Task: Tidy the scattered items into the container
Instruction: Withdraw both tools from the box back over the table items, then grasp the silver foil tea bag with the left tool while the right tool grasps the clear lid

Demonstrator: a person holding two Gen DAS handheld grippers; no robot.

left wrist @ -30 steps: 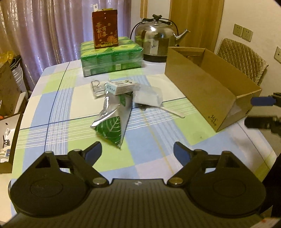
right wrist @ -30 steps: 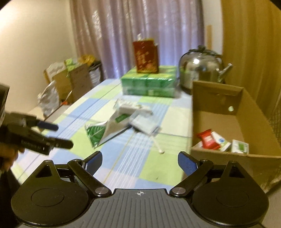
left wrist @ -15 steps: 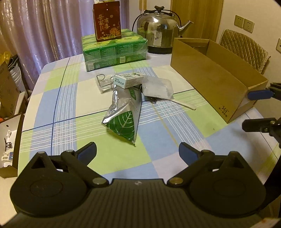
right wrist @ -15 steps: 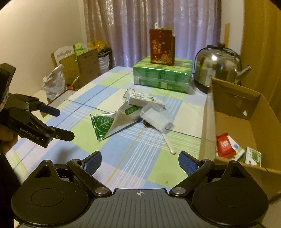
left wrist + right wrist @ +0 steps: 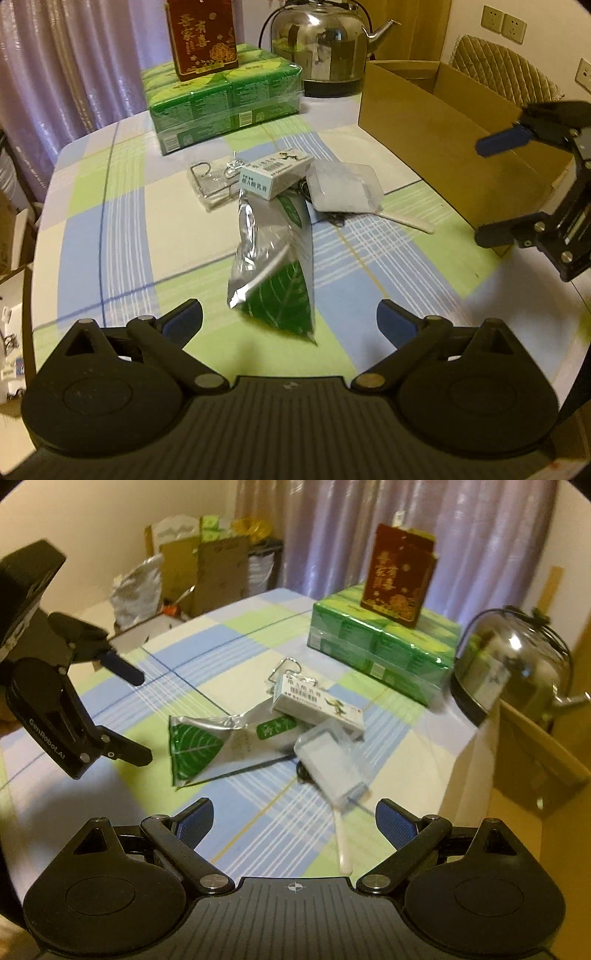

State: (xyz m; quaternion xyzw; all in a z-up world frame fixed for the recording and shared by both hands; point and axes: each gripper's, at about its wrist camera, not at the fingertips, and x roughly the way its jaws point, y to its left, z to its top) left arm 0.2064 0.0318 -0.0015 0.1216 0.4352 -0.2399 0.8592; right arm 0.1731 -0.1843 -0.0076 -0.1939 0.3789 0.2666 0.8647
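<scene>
A silver pouch with a green leaf print [image 5: 273, 273] [image 5: 221, 746] lies mid-table. At its far end sit a white medicine box [image 5: 275, 173] [image 5: 317, 705], a clear plastic case [image 5: 345, 188] [image 5: 328, 764], a bagged wire clip [image 5: 210, 184] and a white stick [image 5: 406, 221] [image 5: 345, 849]. The brown cardboard box [image 5: 443, 147] [image 5: 535, 757] stands open on the right. My left gripper [image 5: 288, 321] [image 5: 136, 714] is open, just short of the pouch's near end. My right gripper [image 5: 293, 821] [image 5: 495, 188] is open, near the stick and case, holding nothing.
A green wrapped tissue pack [image 5: 225, 99] with a red carton [image 5: 201, 37] on top stands at the table's far side, beside a steel kettle [image 5: 325, 40]. A padded chair [image 5: 506, 70] is behind the cardboard box. Bags and cartons [image 5: 184, 576] crowd the floor to the left.
Both grippers have moved forward toward the pile, both still open. The right wrist view has swung left, so the cardboard box's inside has left that view.
</scene>
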